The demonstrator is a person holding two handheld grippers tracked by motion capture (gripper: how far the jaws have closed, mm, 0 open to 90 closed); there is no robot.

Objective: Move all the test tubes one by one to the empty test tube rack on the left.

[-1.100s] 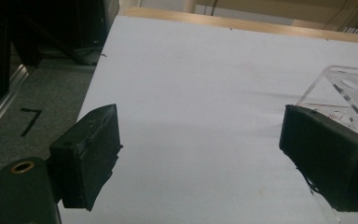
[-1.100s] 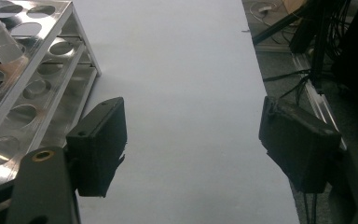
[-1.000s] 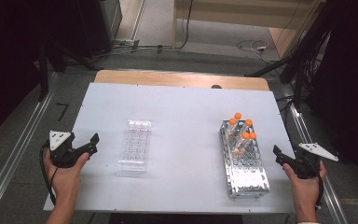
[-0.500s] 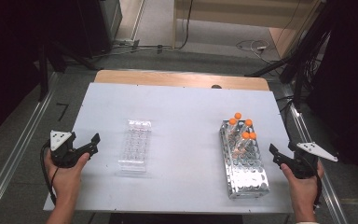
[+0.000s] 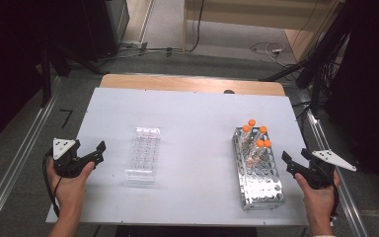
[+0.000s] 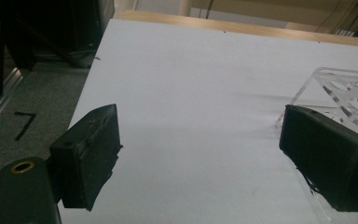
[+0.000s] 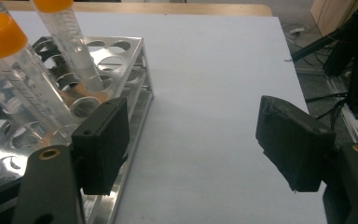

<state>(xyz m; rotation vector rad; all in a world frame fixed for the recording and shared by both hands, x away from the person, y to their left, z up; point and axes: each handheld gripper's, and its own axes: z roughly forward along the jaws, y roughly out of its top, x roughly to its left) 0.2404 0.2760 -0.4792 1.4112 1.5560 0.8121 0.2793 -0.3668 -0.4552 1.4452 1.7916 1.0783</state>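
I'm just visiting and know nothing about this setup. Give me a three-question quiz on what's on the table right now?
1. True or false: the right gripper is shut on a tube.
2. How many orange-capped tubes stand in the metal rack?
A. two
B. five
C. nine
3. Fill in: the left gripper is open beside the clear ____.

Key
1. False: its jaws stand open and empty, next to the metal rack.
2. B, all at the rack's far end.
3. rack; it holds no tubes.
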